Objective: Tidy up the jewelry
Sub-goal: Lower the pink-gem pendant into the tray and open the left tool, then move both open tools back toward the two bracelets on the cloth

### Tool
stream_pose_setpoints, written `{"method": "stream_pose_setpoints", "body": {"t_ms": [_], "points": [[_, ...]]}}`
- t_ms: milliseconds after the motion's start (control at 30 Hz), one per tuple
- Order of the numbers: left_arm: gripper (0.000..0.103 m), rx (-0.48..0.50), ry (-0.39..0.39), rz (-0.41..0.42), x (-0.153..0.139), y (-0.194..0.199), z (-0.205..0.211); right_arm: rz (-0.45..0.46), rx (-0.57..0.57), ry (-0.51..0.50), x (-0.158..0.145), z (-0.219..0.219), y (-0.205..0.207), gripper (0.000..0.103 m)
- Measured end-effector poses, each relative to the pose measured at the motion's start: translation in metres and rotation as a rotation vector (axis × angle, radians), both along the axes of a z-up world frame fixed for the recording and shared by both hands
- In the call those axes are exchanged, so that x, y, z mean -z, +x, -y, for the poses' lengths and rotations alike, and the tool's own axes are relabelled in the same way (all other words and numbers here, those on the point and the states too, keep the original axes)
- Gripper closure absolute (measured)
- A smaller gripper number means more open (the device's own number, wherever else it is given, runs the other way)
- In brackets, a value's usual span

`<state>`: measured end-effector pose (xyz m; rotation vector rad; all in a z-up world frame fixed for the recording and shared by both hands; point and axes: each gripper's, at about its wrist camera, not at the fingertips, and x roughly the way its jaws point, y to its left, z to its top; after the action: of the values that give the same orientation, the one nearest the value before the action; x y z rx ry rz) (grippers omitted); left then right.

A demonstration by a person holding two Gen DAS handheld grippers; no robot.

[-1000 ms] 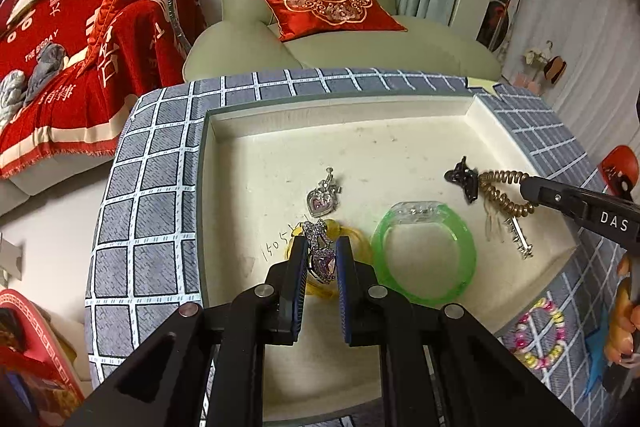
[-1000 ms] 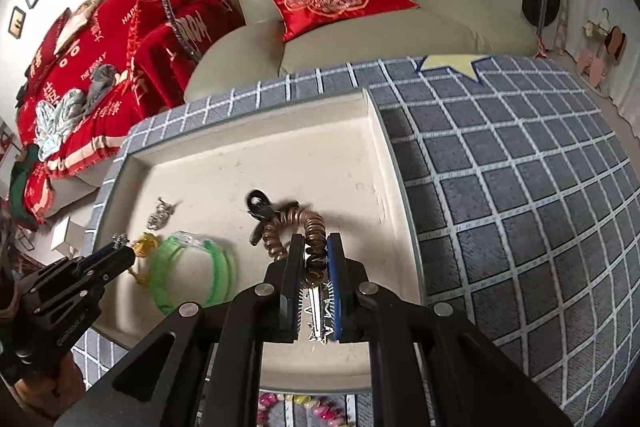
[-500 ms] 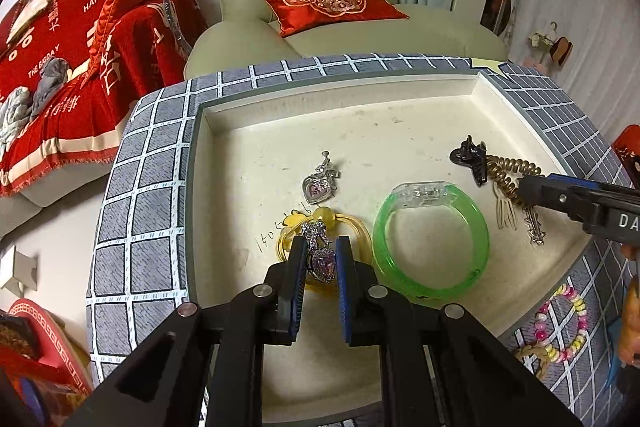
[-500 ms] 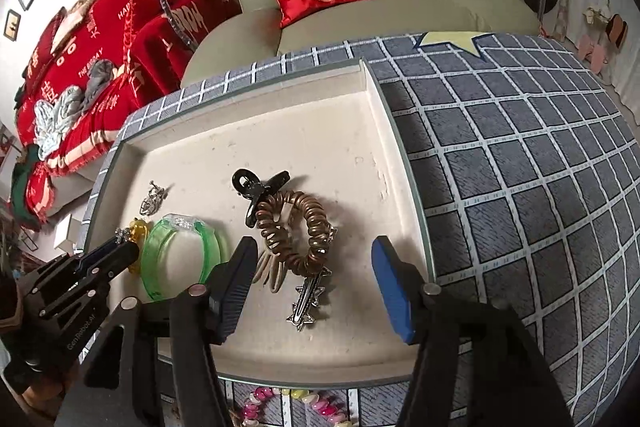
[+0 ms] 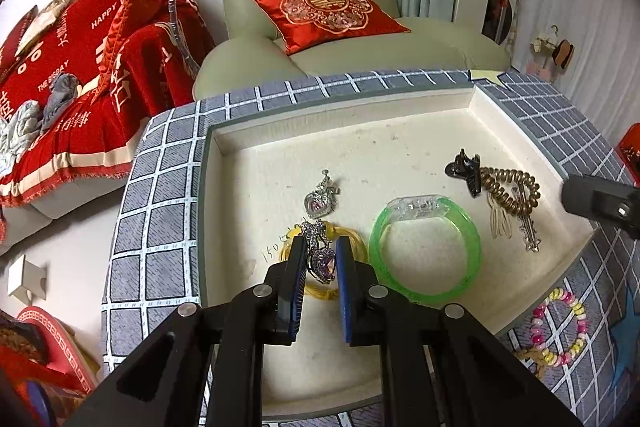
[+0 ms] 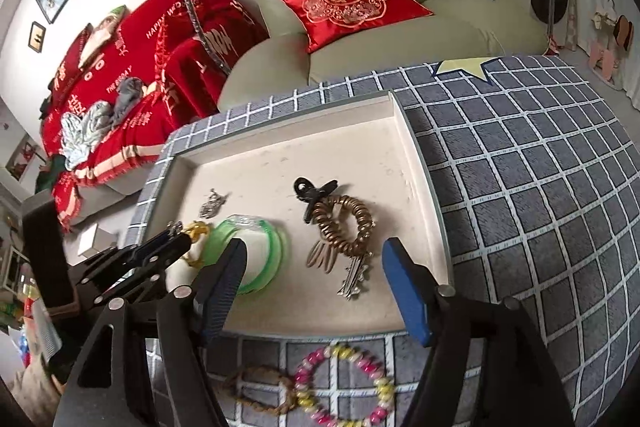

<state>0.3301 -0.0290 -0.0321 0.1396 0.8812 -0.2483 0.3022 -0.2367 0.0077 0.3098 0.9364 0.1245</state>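
Gripping purple heart pendant (image 5: 322, 263) w/ left tool (image 5: 321, 259) just above yellow hair tie (image 5: 352, 241) in tray (image 5: 400, 147), right tool (image 6: 314, 269) opening, nothing between pads, over silver hair clip (image 6: 354, 279); recommend setting pendant beside matching pendant (image 5: 320, 201), sep. from hair items.
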Motion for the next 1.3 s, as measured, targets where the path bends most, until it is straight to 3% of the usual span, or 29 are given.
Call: {"method": "stream_pose_setpoints", "body": {"t_ms": [800, 833, 867, 1033, 1133, 1167, 1300], "points": [[0.072, -0.020, -0.059, 0.026, -0.020, -0.002, -0.009, -0.023, 0.006, -0.028, -0.003, 0.003, -0.019, 0.027], [0.052, -0.023, -0.061, 0.030, -0.021, -0.003, -0.010, -0.022, 0.006, -0.027, -0.003, 0.003, -0.020, 0.025], [0.000, -0.029, -0.058, 0.031, -0.023, -0.003, -0.010, -0.020, 0.006, -0.026, -0.004, 0.003, -0.021, 0.023], [0.000, -0.038, -0.044, 0.075, -0.031, -0.006, -0.008, -0.004, 0.005, -0.032, -0.008, 0.003, -0.027, 0.023], [0.000, -0.035, -0.033, 0.092, -0.033, -0.010, -0.006, 0.014, 0.008, -0.027, -0.013, 0.003, -0.031, 0.009], [0.000, -0.035, -0.033, 0.096, -0.035, -0.012, -0.005, 0.032, 0.011, -0.023, -0.015, 0.003, -0.034, 0.000], [0.000, -0.032, -0.036, 0.102, -0.040, -0.024, -0.005, 0.114, 0.013, -0.006, -0.029, 0.002, -0.048, 0.000]]}}
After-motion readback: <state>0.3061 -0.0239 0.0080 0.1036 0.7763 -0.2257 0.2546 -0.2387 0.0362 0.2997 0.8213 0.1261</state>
